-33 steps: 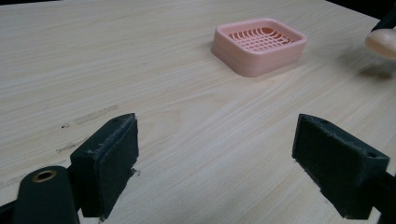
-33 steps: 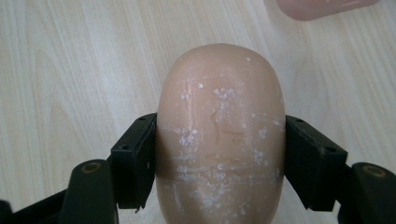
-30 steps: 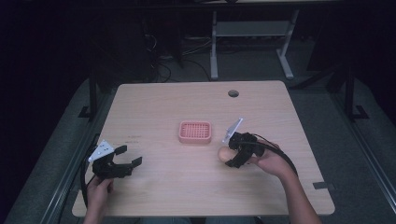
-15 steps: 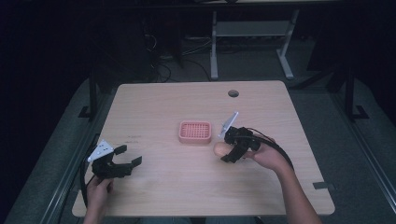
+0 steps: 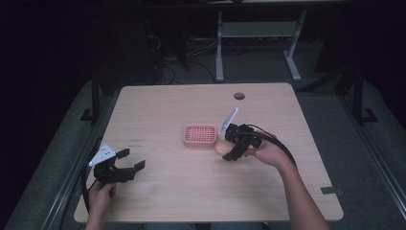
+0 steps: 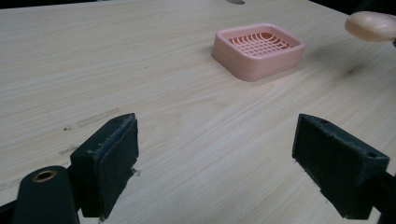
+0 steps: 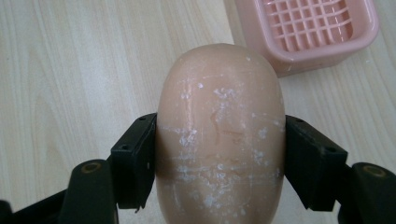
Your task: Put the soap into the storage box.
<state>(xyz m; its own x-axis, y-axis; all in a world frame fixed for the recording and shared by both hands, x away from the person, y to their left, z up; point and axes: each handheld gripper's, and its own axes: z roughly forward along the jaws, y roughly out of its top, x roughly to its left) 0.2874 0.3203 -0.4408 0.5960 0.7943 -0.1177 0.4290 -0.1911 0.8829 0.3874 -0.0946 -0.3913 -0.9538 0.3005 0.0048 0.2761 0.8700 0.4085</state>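
Right tool, seen from the high view: held in a hand right of desk centre, pinching a pale peach soap bar just beside the near right corner of a pink slatted soap dish. Grey plate sticking up from the tool toward the far edge, black cable trailing back along the forearm. Hard to tell from this angle whether the soap touches the desk or sits a little above it. Left tool near the front left corner of the desk, gripped by the other hand, well apart from the dish, jaws spread with nothing between them. Round dark hole in the desk near the far edge. Dark floor and metal frame legs beyond.

Left gripper view: two black padded jaws set wide apart low over bare light wood grain. Pink soap dish farther off, upper middle, grid floor bare. Rounded end of the soap at the top right edge, apparently lifted, soft shadow on the wood below.

Right gripper view: soap close up, smooth oval, flecked with white scuffs, clamped on both sides by the black pads. Corner of the pink dish at upper right, close to the far end of the soap. Wood grain beneath.
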